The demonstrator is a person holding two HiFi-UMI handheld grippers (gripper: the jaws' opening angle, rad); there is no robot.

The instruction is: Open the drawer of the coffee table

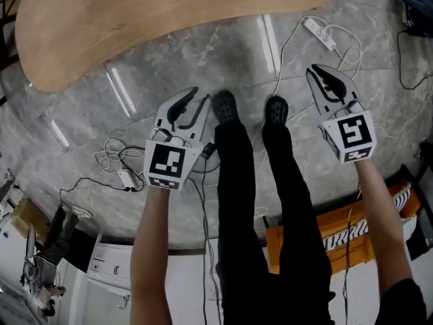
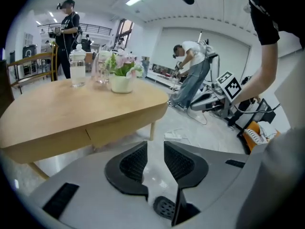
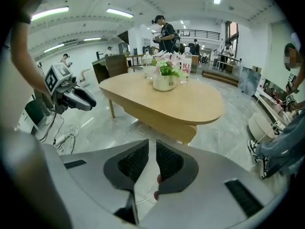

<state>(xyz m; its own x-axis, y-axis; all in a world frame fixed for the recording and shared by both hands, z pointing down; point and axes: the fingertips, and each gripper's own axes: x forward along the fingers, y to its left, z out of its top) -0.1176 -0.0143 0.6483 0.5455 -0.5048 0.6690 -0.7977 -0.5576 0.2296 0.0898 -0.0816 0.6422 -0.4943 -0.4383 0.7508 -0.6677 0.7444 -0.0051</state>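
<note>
The coffee table [image 1: 135, 19] is a light wooden oval top, lying ahead of both grippers in the head view. In the left gripper view its side shows a drawer front [image 2: 125, 127] marked off by a thin seam, with no handle visible. My left gripper [image 1: 201, 95] hangs over the marble floor short of the table, its jaws slightly parted with nothing between them [image 2: 156, 149]. My right gripper [image 1: 312, 70] is shut and empty [image 3: 152, 147]; it too is off the table [image 3: 167, 99]. Neither gripper touches the table.
A flower pot [image 2: 121, 78] and a glass jar [image 2: 77, 68] stand on the tabletop. A power strip [image 1: 319, 32] and loose cables [image 1: 115, 161] lie on the floor. The person's shoes [image 1: 224, 105] are between the grippers. Other people stand in the background.
</note>
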